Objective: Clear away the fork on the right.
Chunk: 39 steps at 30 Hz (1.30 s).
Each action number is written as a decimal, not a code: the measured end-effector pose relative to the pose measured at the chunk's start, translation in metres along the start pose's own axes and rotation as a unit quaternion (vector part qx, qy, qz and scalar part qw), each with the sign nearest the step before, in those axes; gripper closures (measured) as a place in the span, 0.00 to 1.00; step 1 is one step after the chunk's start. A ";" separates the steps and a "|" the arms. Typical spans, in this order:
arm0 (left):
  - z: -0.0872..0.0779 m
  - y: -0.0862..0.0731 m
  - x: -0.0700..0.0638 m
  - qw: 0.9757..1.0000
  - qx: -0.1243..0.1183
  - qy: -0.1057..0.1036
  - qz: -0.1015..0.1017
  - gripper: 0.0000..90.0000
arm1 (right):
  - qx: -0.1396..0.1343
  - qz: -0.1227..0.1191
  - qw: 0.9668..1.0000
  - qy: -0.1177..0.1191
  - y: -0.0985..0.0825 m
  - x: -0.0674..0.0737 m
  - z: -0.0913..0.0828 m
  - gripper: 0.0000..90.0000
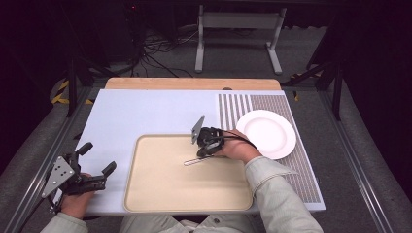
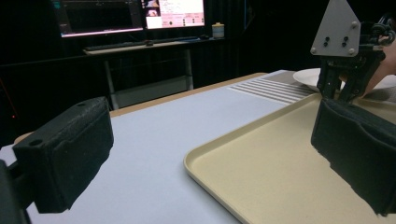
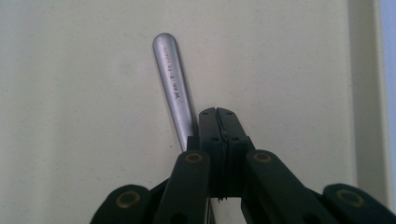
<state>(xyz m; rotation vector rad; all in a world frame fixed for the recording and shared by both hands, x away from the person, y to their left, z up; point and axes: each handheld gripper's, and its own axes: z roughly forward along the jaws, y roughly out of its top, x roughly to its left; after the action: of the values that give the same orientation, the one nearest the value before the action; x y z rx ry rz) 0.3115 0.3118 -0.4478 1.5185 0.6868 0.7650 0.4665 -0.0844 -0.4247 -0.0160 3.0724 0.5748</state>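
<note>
A metal utensil handle [image 3: 173, 79] lies flat on the beige tray [image 1: 160, 194], its other end hidden under my right gripper [image 3: 218, 114]. That gripper's jaws are pressed together, and the handle runs out from beneath the left one; I cannot tell whether they pinch it. From above, the right gripper [image 1: 201, 153] points down at the utensil [image 1: 193, 161] near the tray's far middle. My left gripper [image 1: 97, 158] rests open with nothing between its jaws, on the pale mat left of the tray. In the left gripper view its jaws stand wide apart [image 2: 210, 158], facing the tray [image 2: 261, 177] and the right gripper [image 2: 345, 88].
A white plate [image 1: 267, 133] sits on the striped mat to the right of the tray, behind the right hand; it also appears as the plate [image 2: 308, 77] in the left gripper view. Across the room stands a desk with monitors [image 2: 130, 14].
</note>
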 end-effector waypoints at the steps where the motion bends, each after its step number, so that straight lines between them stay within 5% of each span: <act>1: 0.000 0.000 0.000 1.000 -0.001 0.001 -0.001 0.00 | 0.006 0.001 1.000 0.004 0.000 0.002 -0.001 1.00; 19: 0.001 0.000 0.000 1.000 0.000 -0.002 0.000 0.00 | 0.023 -0.027 0.999 0.036 -0.013 0.030 -0.007 1.00; 39: 0.003 0.000 -0.001 1.000 0.002 -0.004 0.001 0.00 | 0.026 0.003 0.999 0.037 -0.052 0.046 -0.024 1.00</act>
<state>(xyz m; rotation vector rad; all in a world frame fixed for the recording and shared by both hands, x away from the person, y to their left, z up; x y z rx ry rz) 0.3132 0.3089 -0.4479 1.5258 0.6819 0.7599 0.4214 -0.1416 -0.4218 -0.0271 3.1593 0.5066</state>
